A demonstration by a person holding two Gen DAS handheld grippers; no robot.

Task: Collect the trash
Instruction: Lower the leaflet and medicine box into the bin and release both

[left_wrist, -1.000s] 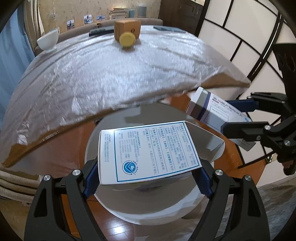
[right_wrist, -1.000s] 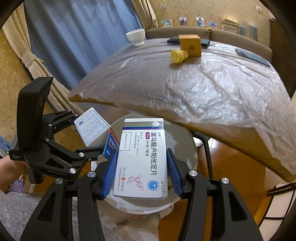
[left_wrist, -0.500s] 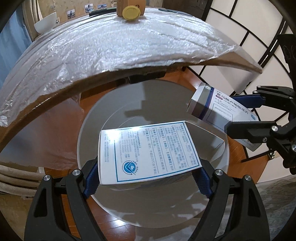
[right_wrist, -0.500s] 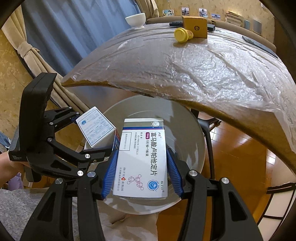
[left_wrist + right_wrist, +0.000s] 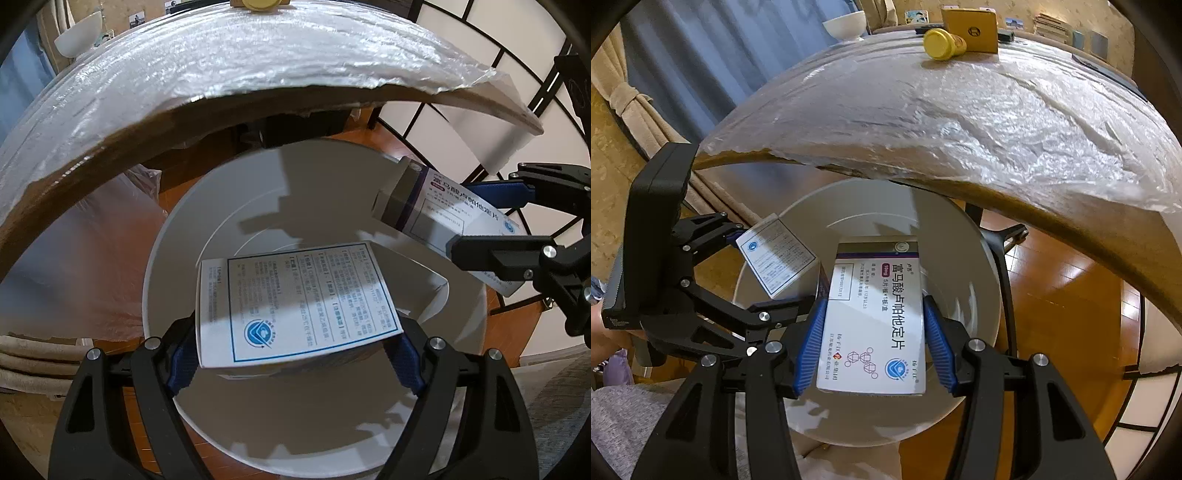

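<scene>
The plastic-covered surface arched across twelve o'clock. Below it sat the white bin, under both grippers. The left gripper clamped a white medicine box by its short ends; the right gripper clamped a purple-striped box across its long edges. Both cartons looked light, stiff but crushable, best held edgewise.

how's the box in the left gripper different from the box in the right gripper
The left gripper clamps its box across the wider span; the right gripper clamps its box across the narrower width. The left box shows its fine-print, blue-framed face; the right box shows large lettering under a purple band. The left box sits turned in its grip; the right box lies straight along the fingers. Both are white medicine cartons held over the white bin.
</scene>
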